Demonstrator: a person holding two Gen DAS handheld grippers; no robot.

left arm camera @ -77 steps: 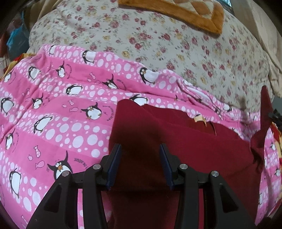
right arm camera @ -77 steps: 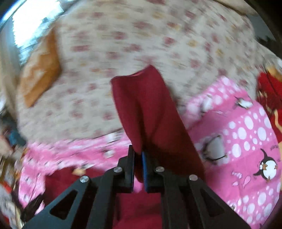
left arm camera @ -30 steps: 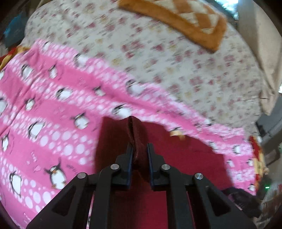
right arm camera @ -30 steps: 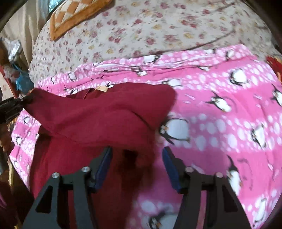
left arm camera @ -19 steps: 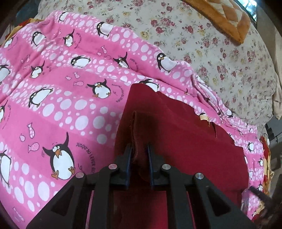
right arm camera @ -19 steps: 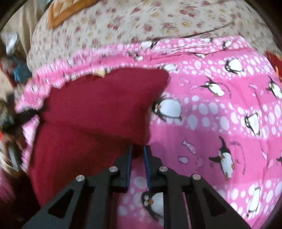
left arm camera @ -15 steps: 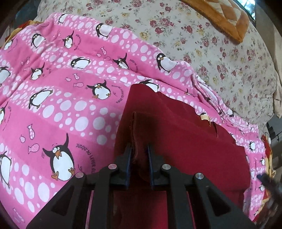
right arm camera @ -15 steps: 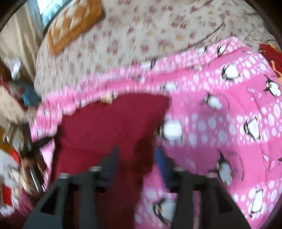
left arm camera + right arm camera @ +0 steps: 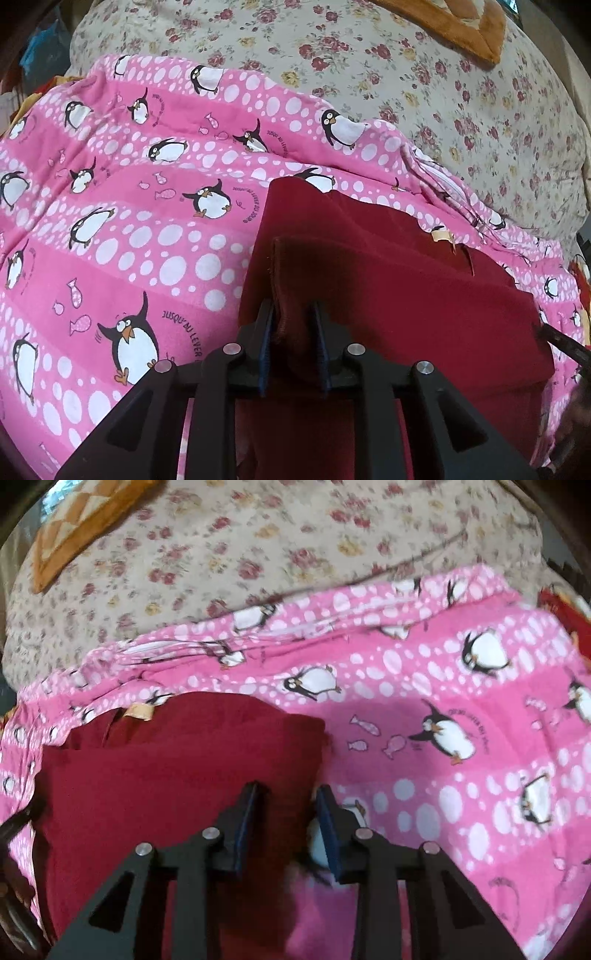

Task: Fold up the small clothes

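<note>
The left tongs (image 9: 291,317) are clenched on a raised fold of the red garment (image 9: 406,295), which lies at lower centre on the pink penguin blanket (image 9: 110,221). The right tongs (image 9: 286,797) are released, straddling the garment's right edge.

The only readable print is on the pink penguin blanket (image 9: 110,229). In the left wrist view, curved dark lettering beside the large penguin (image 9: 129,347) near the bottom reads "JUSQU'AU LEVER D" (the rest runs behind the gripper). Similar curved lettering sits by the other penguins, too small to read in full. In the right wrist view the same print on the blanket (image 9: 461,775) is blurred and unreadable. The tan tag (image 9: 441,234) on the red garment (image 9: 406,295) shows no legible text.
</note>
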